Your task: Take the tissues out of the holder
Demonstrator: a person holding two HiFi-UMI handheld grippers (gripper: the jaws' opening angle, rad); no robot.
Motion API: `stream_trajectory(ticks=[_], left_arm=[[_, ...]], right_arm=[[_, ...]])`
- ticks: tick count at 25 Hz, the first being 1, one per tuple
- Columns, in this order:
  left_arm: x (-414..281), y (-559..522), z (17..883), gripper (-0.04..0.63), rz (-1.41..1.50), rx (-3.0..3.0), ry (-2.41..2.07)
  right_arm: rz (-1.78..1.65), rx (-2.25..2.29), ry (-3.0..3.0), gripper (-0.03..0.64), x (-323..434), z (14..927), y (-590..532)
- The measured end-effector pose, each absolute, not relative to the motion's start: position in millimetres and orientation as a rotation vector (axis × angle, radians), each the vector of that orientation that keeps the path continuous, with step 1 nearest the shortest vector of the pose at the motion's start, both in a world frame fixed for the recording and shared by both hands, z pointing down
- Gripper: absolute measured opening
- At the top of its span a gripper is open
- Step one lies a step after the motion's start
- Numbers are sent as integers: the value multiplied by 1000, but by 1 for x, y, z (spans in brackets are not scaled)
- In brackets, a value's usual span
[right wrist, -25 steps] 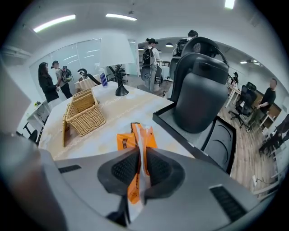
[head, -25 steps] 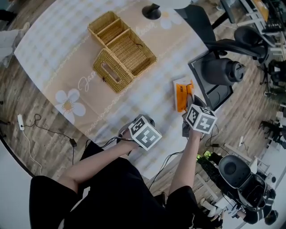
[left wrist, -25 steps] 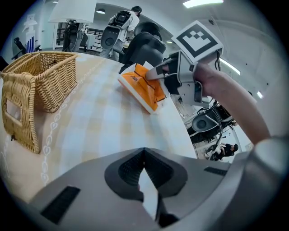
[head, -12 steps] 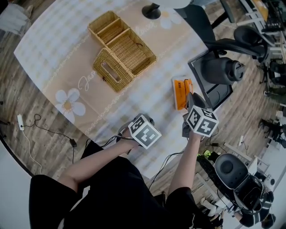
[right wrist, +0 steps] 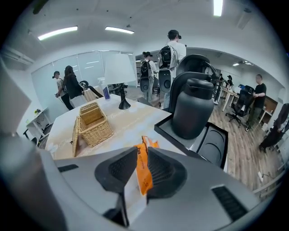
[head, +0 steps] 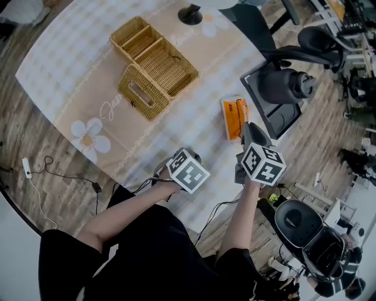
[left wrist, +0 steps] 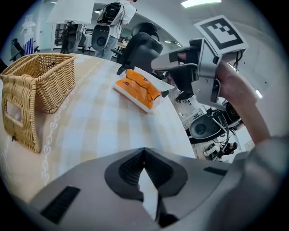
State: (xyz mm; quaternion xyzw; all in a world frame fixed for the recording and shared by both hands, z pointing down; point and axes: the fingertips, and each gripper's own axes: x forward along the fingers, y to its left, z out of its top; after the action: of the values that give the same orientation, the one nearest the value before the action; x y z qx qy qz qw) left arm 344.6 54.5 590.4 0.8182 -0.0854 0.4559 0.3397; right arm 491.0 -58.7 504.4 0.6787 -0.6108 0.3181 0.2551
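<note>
Looking down, you have the worktop point(head: 70, 64) with the wicker holder point(head: 154, 73), its slotted lid swung open. Nearer you than the holder, your left tool point(left wrist: 143, 155) is closed on nothing. Right of the holder, your right tool point(right wrist: 142, 169) has just been opening. It stands narrowly apart, with the orange tissue pack point(head: 234, 116) showing unpressed in its gap, flat outside the holder.

Rounded table point(head: 194, 126) spread with a pale checked cloth crossed by a beige daisy-print band. Near the middle, a rectangular woven wicker basket point(head: 167, 67), slotted lid folded down on its near side. Right of the basket, by the table edge, a flat orange tissue packet point(head: 235, 116); beyond the basket, a round black stand base point(head: 189, 14).
</note>
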Motion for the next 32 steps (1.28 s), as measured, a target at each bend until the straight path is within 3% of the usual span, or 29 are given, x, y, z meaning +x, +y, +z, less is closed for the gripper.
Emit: stream_trajectory(ticks=[15,32], left_arm=[[340,73,569,0,1135,2113,-171],[315,97,547,0,1152,2214,-227]], right_arm=[[930,1890,-1696,75,456,488,-9],[1062,1837,-1734,25,369,502,68]])
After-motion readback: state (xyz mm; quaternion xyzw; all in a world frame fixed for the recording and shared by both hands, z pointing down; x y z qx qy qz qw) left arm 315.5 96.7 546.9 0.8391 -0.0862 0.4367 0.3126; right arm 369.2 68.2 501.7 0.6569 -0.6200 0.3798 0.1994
